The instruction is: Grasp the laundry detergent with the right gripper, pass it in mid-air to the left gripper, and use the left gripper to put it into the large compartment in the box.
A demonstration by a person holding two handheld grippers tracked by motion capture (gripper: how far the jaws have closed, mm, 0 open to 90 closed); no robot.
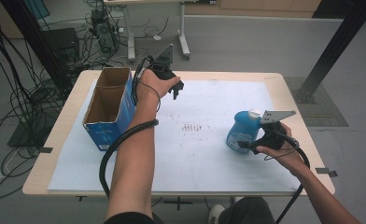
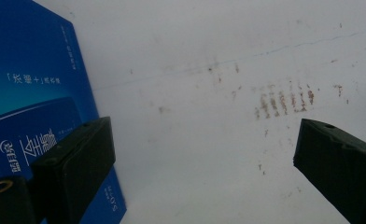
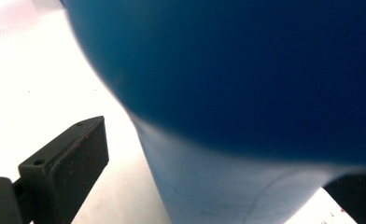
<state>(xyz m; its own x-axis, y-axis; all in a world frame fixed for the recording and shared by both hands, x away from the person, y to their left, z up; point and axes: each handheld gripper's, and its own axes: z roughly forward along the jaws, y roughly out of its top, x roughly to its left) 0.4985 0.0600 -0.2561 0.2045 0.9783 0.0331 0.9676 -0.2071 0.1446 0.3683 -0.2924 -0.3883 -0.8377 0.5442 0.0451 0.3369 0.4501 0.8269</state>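
While my right gripper (image 1: 244,145) sits at the blue bottle (image 1: 242,130) standing right of centre on the surface (image 1: 284,88), its fingers are spread around the base without clamping it. My left gripper (image 1: 176,92) hangs wide open, holding nothing, beside the box (image 1: 110,108).

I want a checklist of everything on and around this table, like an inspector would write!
Surface: white sheet on a wooden table, with brownish smudges mid-sheet.
Job's things: blue bottle with a white cap stands at the right; open blue cardboard box, two compartments, stands at the left.
Clutter: nothing seen on the sheet.
Grippers: left gripper open, held above the sheet beside the box; right gripper open, jaws either side of the bottle.
Cables: one black cable trails from each gripper; many loose wires on the floor at left.
Surroundings: grey floor, table legs behind, dark frame post at right.
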